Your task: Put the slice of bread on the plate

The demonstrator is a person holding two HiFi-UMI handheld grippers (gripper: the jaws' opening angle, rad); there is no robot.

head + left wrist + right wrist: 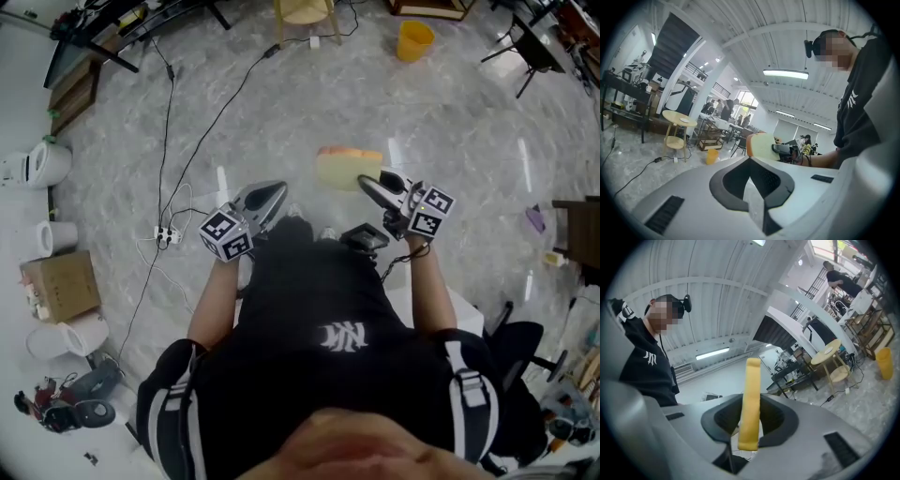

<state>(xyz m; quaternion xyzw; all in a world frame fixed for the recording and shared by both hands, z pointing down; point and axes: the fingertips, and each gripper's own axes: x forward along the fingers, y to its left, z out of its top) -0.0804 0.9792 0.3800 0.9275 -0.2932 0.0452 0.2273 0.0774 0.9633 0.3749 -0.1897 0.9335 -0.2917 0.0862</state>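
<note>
The slice of bread, pale with a tan crust, hangs in the air over the marble floor, in front of the person. My right gripper is shut on its near edge. In the right gripper view the slice stands edge-on and upright between the two pads. My left gripper is level with it on the left, shut, with nothing in it. From the left gripper view the bread shows beyond my closed jaws, with the right gripper clamped on it. A flat white thing lies on a far round table.
A yellow bucket stands on the floor ahead, beside a round wooden table. Cables and a power strip run at the left. A cardboard box and paper rolls sit further left. People stand far off.
</note>
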